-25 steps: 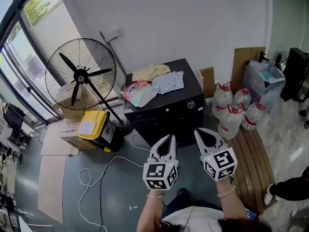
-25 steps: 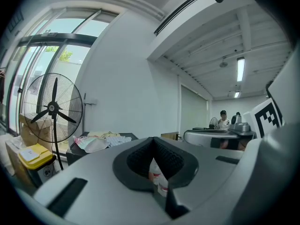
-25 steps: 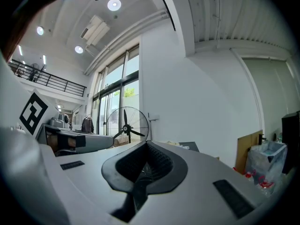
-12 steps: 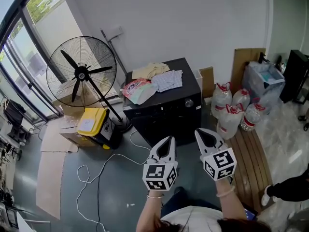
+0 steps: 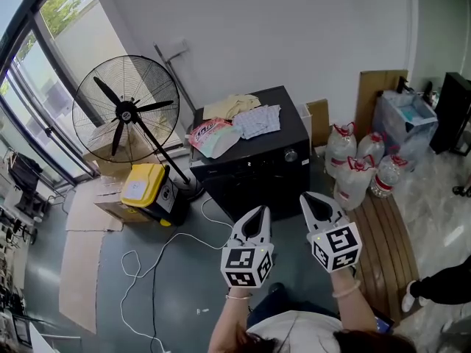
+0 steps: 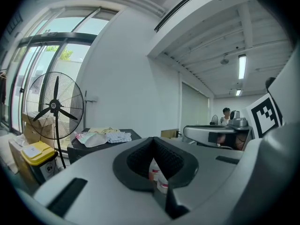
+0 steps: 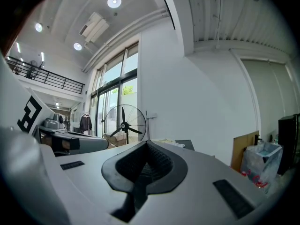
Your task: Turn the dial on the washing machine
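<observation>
At the far left, tall windows (image 5: 29, 87) are seen, with a standing fan (image 5: 125, 112) and a yellow case (image 5: 143, 186) set before them on the grey floor (image 5: 176, 293). The black washing machine (image 5: 257, 179) is placed against the white wall (image 5: 280, 35), with clothes (image 5: 235, 127) heaped on its top. The left gripper (image 5: 259, 212) is held on the near side, apart from the machine, its jaws brought together on nothing. The dial (image 5: 291, 155) is found at the right end of the front panel (its round face is turned toward the near side, its axis level). The right gripper (image 5: 309, 199) is likewise closed and empty, clear of the dial. Water bottles (image 5: 357, 171) are stood at the right, beside wooden slats (image 5: 379, 248).
</observation>
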The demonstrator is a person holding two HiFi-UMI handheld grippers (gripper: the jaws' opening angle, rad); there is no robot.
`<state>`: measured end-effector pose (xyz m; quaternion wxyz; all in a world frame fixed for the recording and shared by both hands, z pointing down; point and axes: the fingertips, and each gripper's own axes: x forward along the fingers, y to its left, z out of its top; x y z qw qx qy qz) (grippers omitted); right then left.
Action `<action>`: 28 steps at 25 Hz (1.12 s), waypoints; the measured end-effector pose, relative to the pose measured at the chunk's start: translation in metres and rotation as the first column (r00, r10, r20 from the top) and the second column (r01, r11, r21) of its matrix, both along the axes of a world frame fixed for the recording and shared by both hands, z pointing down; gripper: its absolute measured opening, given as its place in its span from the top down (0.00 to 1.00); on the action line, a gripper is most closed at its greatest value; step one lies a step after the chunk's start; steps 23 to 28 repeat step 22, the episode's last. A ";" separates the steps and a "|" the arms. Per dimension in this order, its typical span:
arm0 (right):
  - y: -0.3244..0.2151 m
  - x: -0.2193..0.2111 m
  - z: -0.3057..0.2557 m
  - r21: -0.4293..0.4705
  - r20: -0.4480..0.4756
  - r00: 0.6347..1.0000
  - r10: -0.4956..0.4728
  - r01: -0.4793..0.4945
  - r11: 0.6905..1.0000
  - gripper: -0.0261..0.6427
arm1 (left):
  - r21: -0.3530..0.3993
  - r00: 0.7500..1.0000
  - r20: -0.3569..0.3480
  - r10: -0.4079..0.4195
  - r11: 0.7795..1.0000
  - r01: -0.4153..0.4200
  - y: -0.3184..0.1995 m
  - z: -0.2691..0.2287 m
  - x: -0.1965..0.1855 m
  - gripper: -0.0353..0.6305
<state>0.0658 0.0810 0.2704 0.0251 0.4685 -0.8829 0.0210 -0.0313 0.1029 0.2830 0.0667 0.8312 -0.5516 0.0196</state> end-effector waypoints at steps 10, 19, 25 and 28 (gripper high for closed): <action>-0.024 -0.011 0.003 -0.004 0.001 1.000 -0.002 0.002 1.000 0.92 | -0.004 1.000 0.007 0.014 1.000 -0.014 -0.023 0.003 -0.005 0.92; -0.046 -0.020 0.011 -0.026 -0.011 1.000 0.007 -0.007 1.000 0.92 | -0.014 1.000 -0.001 0.029 0.999 -0.029 -0.046 0.009 -0.015 0.92; -0.053 -0.025 0.012 -0.031 -0.011 1.000 0.011 -0.011 0.999 0.92 | -0.014 0.999 0.000 0.033 0.999 -0.033 -0.053 0.010 -0.020 0.92; -0.053 -0.025 0.012 -0.031 -0.011 1.000 0.011 -0.011 0.999 0.92 | -0.014 0.999 0.000 0.033 0.999 -0.033 -0.053 0.010 -0.020 0.92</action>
